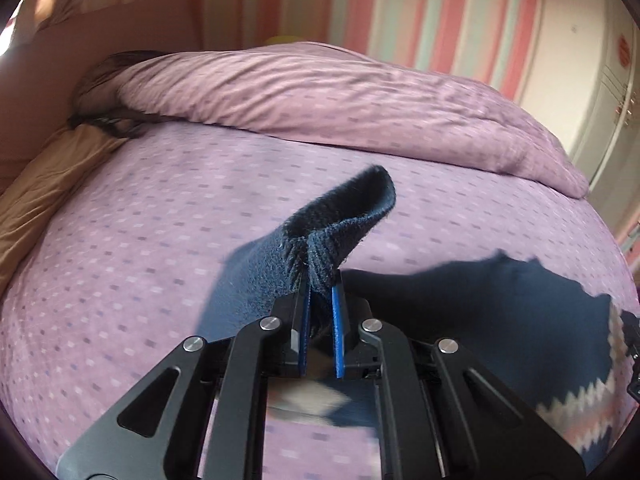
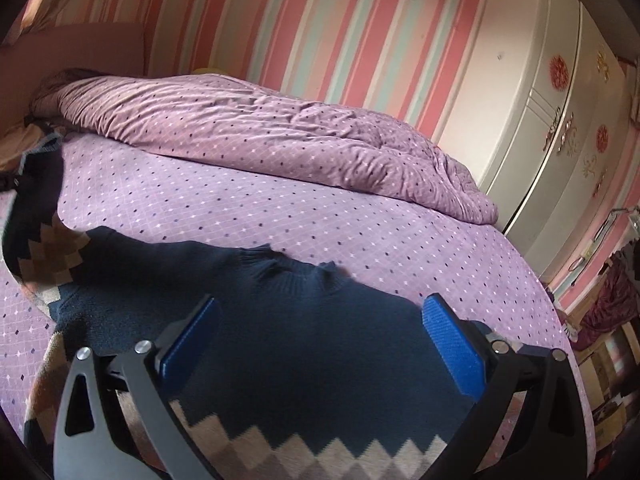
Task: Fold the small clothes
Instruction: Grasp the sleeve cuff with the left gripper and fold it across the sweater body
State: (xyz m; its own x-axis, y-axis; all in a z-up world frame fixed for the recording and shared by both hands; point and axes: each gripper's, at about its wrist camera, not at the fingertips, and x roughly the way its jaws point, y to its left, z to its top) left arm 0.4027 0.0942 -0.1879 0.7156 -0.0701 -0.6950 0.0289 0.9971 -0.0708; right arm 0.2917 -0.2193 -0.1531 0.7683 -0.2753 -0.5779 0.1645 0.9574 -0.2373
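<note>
A navy knitted sweater (image 2: 280,320) with a pale zigzag band lies flat on the purple dotted bed sheet (image 2: 320,220), neck pointing to the far side. In the left wrist view, my left gripper (image 1: 320,284) is shut on the ribbed cuff of the sweater's sleeve (image 1: 340,216), which is lifted off the sheet. The sweater's body (image 1: 500,312) lies to its right. The raised sleeve (image 2: 36,216) also shows at the left edge of the right wrist view. My right gripper (image 2: 320,304) hangs open over the sweater's chest, its blue pads (image 2: 448,340) wide apart with nothing between them.
A rumpled purple duvet (image 2: 260,132) is bunched along the far side of the bed. Beyond it is a pink striped wall (image 2: 320,32), and a white wardrobe (image 2: 540,100) stands at the right. Tan bedding (image 1: 48,184) lies at the left edge of the bed.
</note>
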